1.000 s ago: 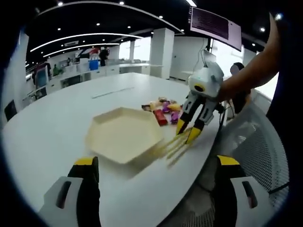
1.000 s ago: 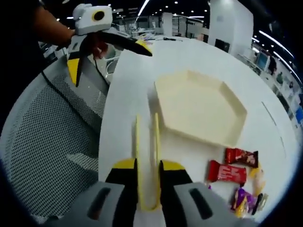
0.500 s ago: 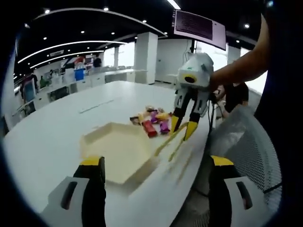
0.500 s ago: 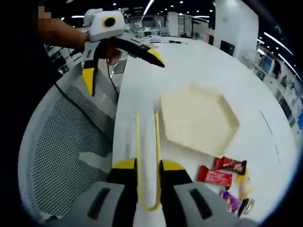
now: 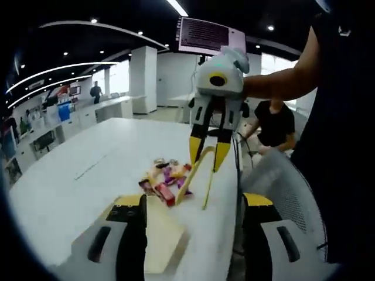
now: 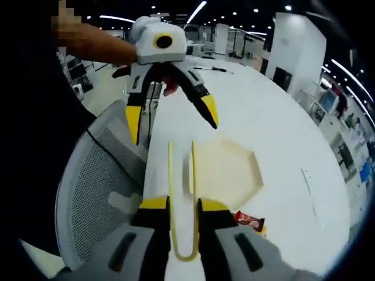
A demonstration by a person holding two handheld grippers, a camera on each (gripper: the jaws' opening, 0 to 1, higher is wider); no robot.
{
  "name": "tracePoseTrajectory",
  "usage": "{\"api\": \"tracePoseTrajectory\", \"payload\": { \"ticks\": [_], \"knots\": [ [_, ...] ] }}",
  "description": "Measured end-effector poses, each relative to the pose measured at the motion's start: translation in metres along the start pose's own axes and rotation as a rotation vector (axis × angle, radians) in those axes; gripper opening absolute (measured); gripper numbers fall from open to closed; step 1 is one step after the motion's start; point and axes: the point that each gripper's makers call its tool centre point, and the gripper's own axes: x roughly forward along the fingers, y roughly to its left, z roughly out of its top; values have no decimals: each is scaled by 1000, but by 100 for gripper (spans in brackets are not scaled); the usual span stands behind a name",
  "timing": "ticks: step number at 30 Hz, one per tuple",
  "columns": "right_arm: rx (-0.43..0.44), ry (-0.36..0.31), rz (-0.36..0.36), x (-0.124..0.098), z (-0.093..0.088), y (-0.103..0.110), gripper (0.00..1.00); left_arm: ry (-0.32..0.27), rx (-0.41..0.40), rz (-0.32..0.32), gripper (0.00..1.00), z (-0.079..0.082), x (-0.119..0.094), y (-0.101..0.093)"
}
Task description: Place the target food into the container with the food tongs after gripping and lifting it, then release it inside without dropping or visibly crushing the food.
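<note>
In the left gripper view, the right hand-held gripper (image 5: pixel 209 155), white-bodied with yellow-tipped black jaws, is hanging above the near edge of the broad white desk (image 5: pixel 64 181). It is pinching the bend of the pale yellow plastic food tongs (image 5: pixel 194 175), whose two thin arms are slanting down toward the desk edge with a gap between them. The tips of the tongs are sitting just beside the small heap of wrapped candies and chocolate bars (image 5: pixel 166 178) (red, purple and yellow wrappers), which is lying on the desk near its edge, between the tongs and the desk's middle. The cream hexagonal shallow tray (image 5: pixel 162 234) is lying at the near edge of the desk, partly hidden between the left hand-held gripper's own jaws.

In the right gripper view, the right hand-held gripper (image 6: pixel 184 206) is closing its jaws on the looped end of the tongs (image 6: pixel 182 187), the two arms reaching out over the desk (image 6: pixel 275 129) edge. The tray (image 6: pixel 231 172) is lying just past the tong tips, empty. One red wrapped chocolate bar (image 6: pixel 249 220) is showing beside the right jaw, near the tray's corner. The left hand-held gripper (image 6: pixel 171 117) is hovering above the desk edge with its jaws spread wide and nothing between them, beyond the tong tips. A grey mesh chair back (image 6: pixel 99 193) is standing off the desk's edge.
</note>
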Motion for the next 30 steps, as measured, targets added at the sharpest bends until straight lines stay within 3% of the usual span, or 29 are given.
{"api": "tracePoseTrajectory", "payload": {
  "ticks": [2,9,20,30],
  "knots": [
    [-9,0,2,-6,5,-1,16,19,59,-13,57,4,4,-1],
    [-45,21,14,-15,9,3,16,47,109,-45,39,10,14,-6],
    [-65,27,31,-17,9,11,16,69,107,-72,28,10,24,-19],
    [-78,20,27,-18,11,11,15,80,140,-54,16,11,24,-18]
  ]
}}
